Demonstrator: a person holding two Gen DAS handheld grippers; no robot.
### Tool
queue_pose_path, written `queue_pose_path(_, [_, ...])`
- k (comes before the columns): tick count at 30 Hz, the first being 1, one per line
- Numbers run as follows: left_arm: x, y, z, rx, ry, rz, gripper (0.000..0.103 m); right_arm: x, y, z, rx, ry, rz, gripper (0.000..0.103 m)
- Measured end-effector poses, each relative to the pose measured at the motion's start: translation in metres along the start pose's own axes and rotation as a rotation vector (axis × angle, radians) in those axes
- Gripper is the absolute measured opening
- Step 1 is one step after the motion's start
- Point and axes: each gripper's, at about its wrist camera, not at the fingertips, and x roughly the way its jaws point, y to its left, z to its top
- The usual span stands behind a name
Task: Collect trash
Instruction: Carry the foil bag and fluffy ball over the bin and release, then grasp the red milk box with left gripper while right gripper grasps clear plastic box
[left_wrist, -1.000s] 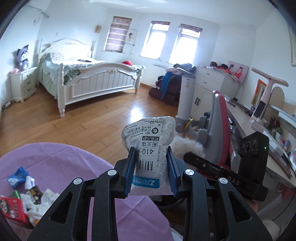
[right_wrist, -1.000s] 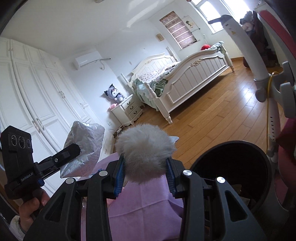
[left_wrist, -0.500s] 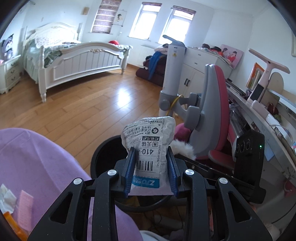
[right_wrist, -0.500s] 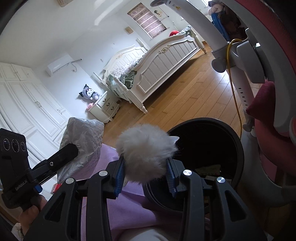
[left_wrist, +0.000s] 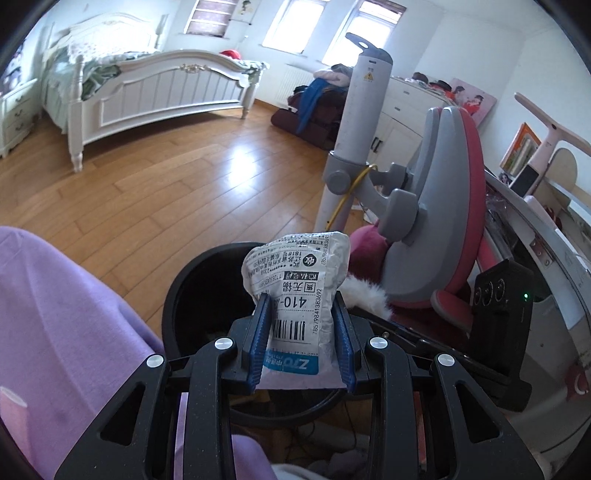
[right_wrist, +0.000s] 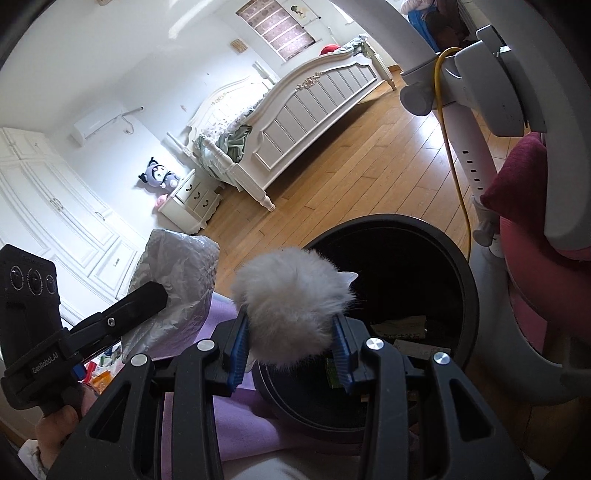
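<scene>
Bedroom floor, black bin (left_wrist: 192, 295), crumpled labelled mailer (left_wrist: 295, 291), fluffy pompom (right_wrist: 291, 310)

Both wrist cameras look forward and downward along their tools, close above the round black plastic bin (left_wrist: 192, 295) (right_wrist: 450, 258), which both views share.

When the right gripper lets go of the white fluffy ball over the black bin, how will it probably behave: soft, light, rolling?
The fluffy ball looks soft: its fur bulges around the right gripper pads. It is probably light for its size and may fall slowly. Its long fur could cling to the pads. Held above the black bin, it should land inside, hardly bouncing.
</scene>
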Motion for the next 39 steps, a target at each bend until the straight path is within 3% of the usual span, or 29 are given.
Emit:
queue_pose_path(8, [0.008, 0.002, 0.005, -0.010, 0.009, -0.001, 0.035, 0.004, 0.000, 0.001, -0.007, 0.006, -0.030, 0.040])
queue_pose_path(9, [0.006, 0.003, 0.006, -0.015, 0.003, 0.008, 0.038, 0.004, 0.000, 0.001, -0.005, 0.007, -0.038, 0.046])
queue_pose_path(12, [-0.003, 0.006, 0.006, -0.036, -0.026, 0.033, 0.064, 0.002, 0.004, 0.001, -0.002, 0.005, -0.052, 0.069])
queue_pose_path(13, [-0.008, 0.006, 0.006, -0.039, -0.037, 0.038, 0.065, 0.001, 0.006, 0.001, -0.005, 0.007, -0.059, 0.075])
queue_pose_path(18, [-0.037, 0.010, 0.003, -0.049, -0.064, 0.040, 0.068, 0.000, 0.025, -0.003, -0.030, 0.022, -0.046, 0.080])
queue_pose_path(21, [-0.068, 0.013, -0.003, -0.054, -0.116, 0.065, 0.083, 0.001, 0.047, -0.008, -0.075, 0.036, -0.018, 0.082])
queue_pose_path(32, [-0.220, 0.076, -0.046, -0.169, -0.294, 0.184, 0.083, 0.021, 0.168, -0.046, -0.321, 0.126, 0.158, 0.082])
queue_pose_path(39, [-0.321, 0.155, -0.097, -0.307, -0.390, 0.380, 0.094, 0.031, 0.266, -0.092, -0.615, 0.200, 0.335, 0.083])
